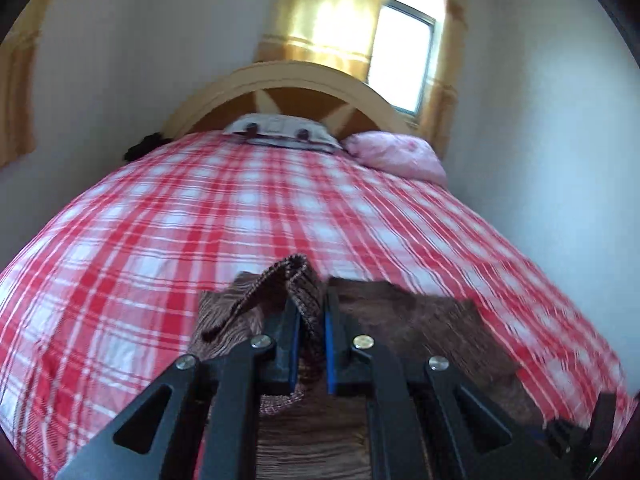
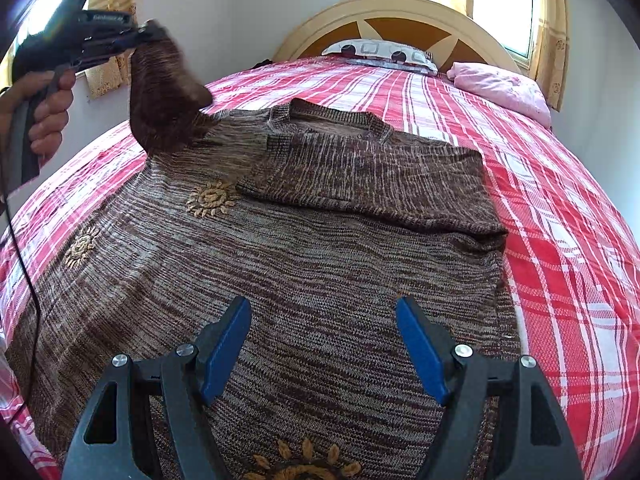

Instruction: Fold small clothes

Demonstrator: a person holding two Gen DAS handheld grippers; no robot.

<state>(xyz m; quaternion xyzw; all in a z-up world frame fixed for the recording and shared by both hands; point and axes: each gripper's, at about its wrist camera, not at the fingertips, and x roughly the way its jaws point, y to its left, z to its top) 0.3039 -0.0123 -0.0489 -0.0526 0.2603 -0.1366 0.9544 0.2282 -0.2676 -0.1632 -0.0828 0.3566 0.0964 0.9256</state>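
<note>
Holding a brown knitted sweater spread across a bed with a red-and-white plaid cover, I work with one gripper in each hand.

The left gripper has its blue-padded fingers clenched on the ribbed cuff of the sweater's sleeve; the knit pokes out just beyond the fingertips and hangs down to the left of them. In the right wrist view that same gripper is up in the air, far ahead and to the left of my right fingers, gripped by a hand, with the sleeve draped down from it to the sweater's shoulder. A thin black cable trails down from that hand.

The right gripper hovers above the sweater's lower body with its fingers spread wide and released, nothing between them. Straight ahead of these fingers the other sleeve lies folded across the chest, just below the neckline. Embroidered golden sun motifs sit ahead and to the left of the fingers.

Well beyond the sweater are a patterned pillow, a pink pillow, an arched headboard and a curtained window.
</note>
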